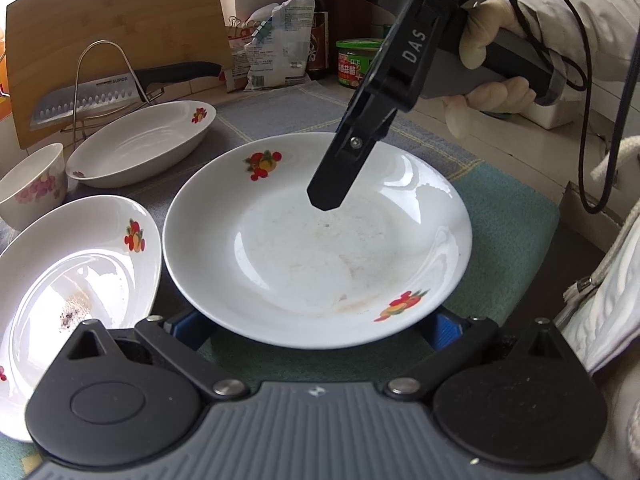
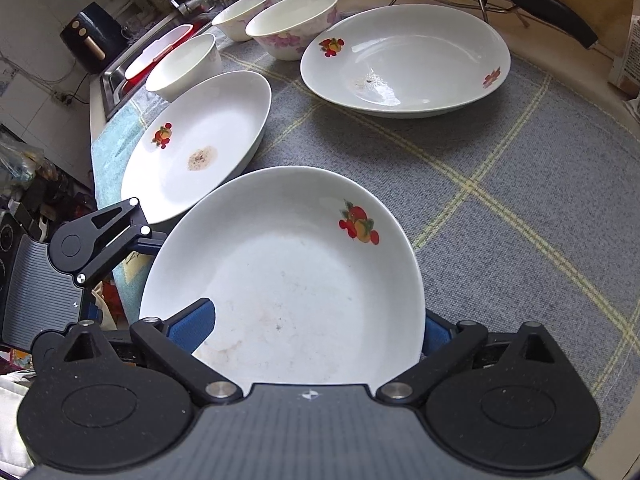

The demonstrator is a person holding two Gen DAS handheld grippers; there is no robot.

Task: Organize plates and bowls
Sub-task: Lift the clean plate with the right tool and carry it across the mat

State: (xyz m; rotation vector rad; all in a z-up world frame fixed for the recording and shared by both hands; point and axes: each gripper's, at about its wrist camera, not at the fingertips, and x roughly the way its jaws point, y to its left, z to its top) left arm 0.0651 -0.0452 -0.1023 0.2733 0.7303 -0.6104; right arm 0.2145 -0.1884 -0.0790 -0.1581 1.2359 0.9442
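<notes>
The left wrist view shows the nearest plate [image 1: 316,248] lying flat on a grey-and-teal cloth [image 1: 508,216] on the bench, its round face up and its near rim between the left claw [image 1: 318,330], whose blue pads sit wide apart at either side of that rim. Only here does the right claw [image 1: 326,196] show from outside: it reaches down over the plate's far side, held in a gloved hand [image 1: 492,52], though whether it pinches the rim cannot be told from this angle. A knife [image 1: 92,98] on a wire rack and a floral bowl [image 1: 32,184] stand behind.

The right wrist view adds three bowls [image 2: 294,26] in the background, a speckled plate [image 2: 200,144] just beside the near one, and a larger dish [image 2: 406,60] well apart. Here one blue pad [image 2: 196,326] lies over the plate's inner face, the other outside its edge; the grip looks clamped on the rim
</notes>
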